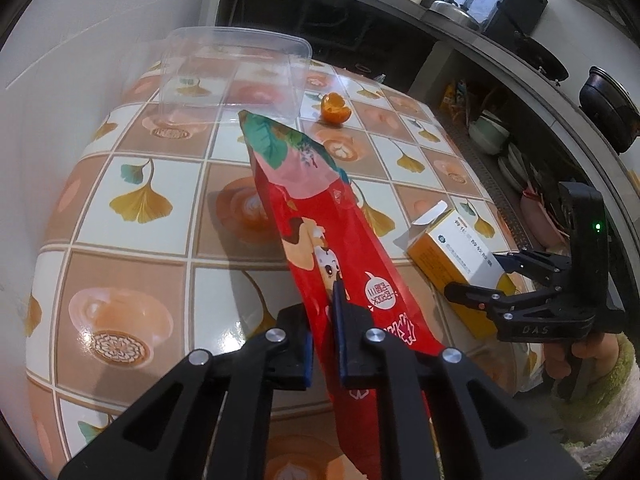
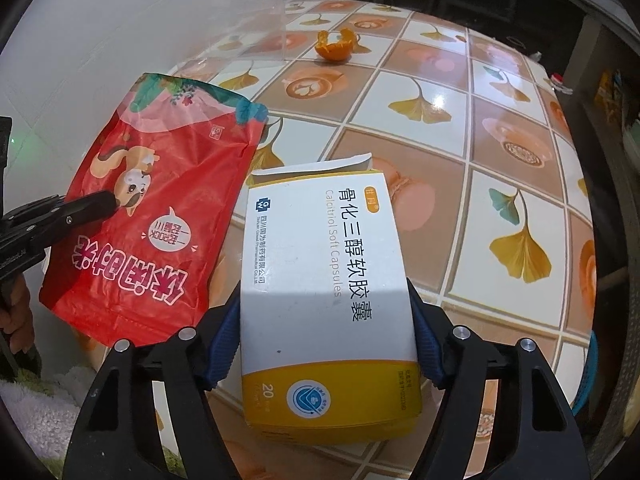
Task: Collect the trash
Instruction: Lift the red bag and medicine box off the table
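The left gripper [image 1: 324, 344] pinches a red snack pouch [image 1: 320, 216] above the tablecloth [image 1: 132, 280]. The right gripper [image 2: 326, 344] clamps a box [image 2: 324, 264] reading "Calcitriol Soft Capsules". An orange peel [image 2: 335, 46] sits beside the clear container [image 1: 236, 76], with open cloth between.

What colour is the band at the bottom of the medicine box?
Yellow, on the medicine box; clearest in the right wrist view.
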`<action>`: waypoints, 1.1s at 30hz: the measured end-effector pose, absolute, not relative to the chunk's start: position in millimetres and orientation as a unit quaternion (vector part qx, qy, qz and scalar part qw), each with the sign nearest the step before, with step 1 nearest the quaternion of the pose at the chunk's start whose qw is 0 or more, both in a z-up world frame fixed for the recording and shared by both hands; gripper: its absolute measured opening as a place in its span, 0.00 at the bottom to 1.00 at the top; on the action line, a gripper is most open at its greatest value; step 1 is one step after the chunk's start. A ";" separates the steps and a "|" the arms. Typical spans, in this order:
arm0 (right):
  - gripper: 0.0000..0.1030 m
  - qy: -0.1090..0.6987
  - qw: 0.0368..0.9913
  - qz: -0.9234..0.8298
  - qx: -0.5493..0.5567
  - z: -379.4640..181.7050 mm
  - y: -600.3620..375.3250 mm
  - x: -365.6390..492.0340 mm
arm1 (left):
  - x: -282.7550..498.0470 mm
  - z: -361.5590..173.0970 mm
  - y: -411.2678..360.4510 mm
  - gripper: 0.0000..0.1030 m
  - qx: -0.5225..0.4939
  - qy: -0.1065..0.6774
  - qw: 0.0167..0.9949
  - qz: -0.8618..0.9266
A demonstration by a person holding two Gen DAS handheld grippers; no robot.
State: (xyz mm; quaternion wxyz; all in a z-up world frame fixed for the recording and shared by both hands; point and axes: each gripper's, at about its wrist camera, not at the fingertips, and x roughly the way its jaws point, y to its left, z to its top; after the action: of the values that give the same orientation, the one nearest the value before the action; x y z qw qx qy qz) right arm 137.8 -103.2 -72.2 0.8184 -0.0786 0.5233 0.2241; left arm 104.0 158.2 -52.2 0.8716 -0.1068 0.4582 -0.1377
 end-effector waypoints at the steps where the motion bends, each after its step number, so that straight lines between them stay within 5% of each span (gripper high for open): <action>1: 0.66 0.523 0.819 0.225 -0.077 -71.9 -103.4 137.2 | 104.2 -51.4 157.5 0.07 -0.106 0.457 0.872 -0.138; 33: 0.66 0.508 0.830 0.226 -0.044 -54.3 -108.6 121.9 | 100.8 -29.5 150.7 0.03 -0.109 0.427 0.883 -0.164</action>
State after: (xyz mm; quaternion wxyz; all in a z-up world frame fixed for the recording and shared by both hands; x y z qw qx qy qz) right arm 121.9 -108.6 -54.3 0.8299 -0.0439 0.5083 0.2256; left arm 100.8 150.7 -29.5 0.8826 -0.1089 0.4271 -0.1637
